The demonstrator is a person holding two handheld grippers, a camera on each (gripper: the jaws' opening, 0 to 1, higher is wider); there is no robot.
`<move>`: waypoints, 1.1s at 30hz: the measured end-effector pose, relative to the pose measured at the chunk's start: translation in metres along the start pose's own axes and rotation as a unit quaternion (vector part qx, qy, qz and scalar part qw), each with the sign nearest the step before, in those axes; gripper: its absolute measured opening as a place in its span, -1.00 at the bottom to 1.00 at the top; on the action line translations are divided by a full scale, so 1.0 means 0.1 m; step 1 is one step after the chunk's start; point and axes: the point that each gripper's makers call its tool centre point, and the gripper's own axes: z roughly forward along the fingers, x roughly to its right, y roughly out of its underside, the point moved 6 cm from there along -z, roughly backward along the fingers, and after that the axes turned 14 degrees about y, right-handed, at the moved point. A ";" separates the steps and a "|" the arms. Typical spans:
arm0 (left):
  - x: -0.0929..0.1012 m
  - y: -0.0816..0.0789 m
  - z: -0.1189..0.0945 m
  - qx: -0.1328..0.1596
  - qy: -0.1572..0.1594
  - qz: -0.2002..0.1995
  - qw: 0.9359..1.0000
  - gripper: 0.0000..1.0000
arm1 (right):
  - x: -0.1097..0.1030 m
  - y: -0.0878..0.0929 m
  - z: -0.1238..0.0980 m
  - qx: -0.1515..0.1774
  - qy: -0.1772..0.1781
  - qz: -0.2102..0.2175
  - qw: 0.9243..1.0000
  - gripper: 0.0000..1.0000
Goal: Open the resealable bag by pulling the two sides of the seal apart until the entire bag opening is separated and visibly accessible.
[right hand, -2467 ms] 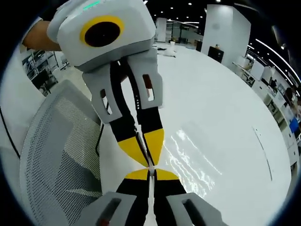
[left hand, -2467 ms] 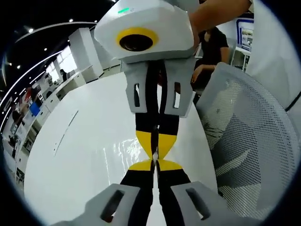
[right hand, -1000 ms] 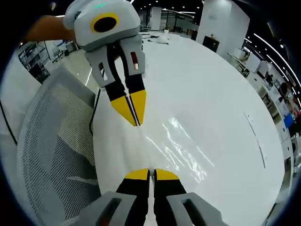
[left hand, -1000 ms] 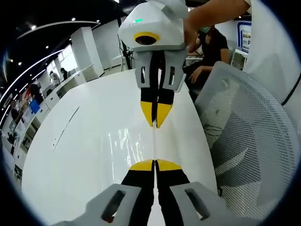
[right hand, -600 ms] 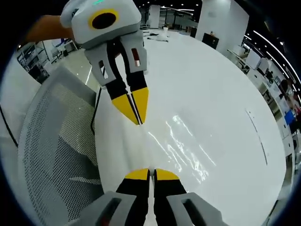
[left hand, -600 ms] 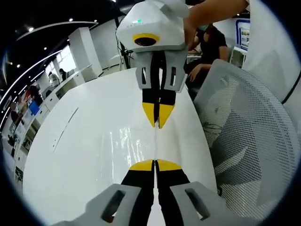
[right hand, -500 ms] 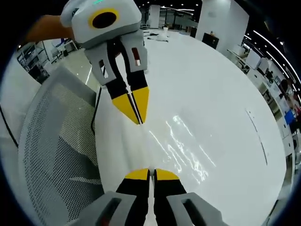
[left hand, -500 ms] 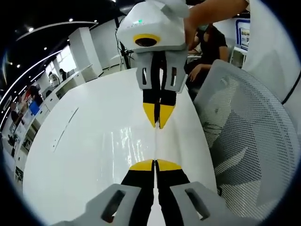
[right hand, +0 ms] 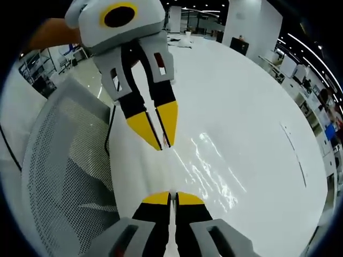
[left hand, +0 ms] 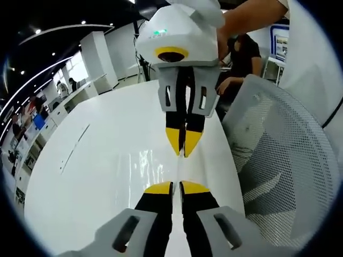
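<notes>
The clear, glossy plastic resealable bag [left hand: 161,166] hangs stretched between the two grippers above the round white table [left hand: 80,176], with a white mesh-backed chair [left hand: 284,160] just beside the table's edge. In the left gripper view, the left gripper [left hand: 177,186] shows its yellow-tipped jaws slightly parted around the bag's edge, while the right gripper [left hand: 184,151] faces it from above, near but apart. In the right gripper view, the right gripper [right hand: 172,195] pinches the bag with jaws pressed together, and the left gripper [right hand: 163,145] has its tips spread a little.

2 close, opposed views above table [left hand: 96,176]
</notes>
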 end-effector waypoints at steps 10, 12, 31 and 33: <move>-0.02 -0.07 0.13 -0.010 0.014 0.007 1.000 -0.91 | 0.00 -0.07 -0.02 0.013 -0.003 0.009 1.000 -1.00; -0.01 -0.08 0.15 -0.018 0.016 0.016 1.000 -0.91 | -0.01 -0.08 -0.03 0.016 -0.002 0.005 1.000 -1.00; -0.02 -0.05 0.17 -0.013 0.008 0.001 1.000 -1.00 | -0.01 -0.13 -0.01 0.025 -0.003 0.006 1.000 -1.00; -0.03 -0.04 0.17 -0.014 0.008 -0.001 1.000 -1.00 | 0.00 -0.12 0.00 0.020 -0.004 0.010 1.000 -1.00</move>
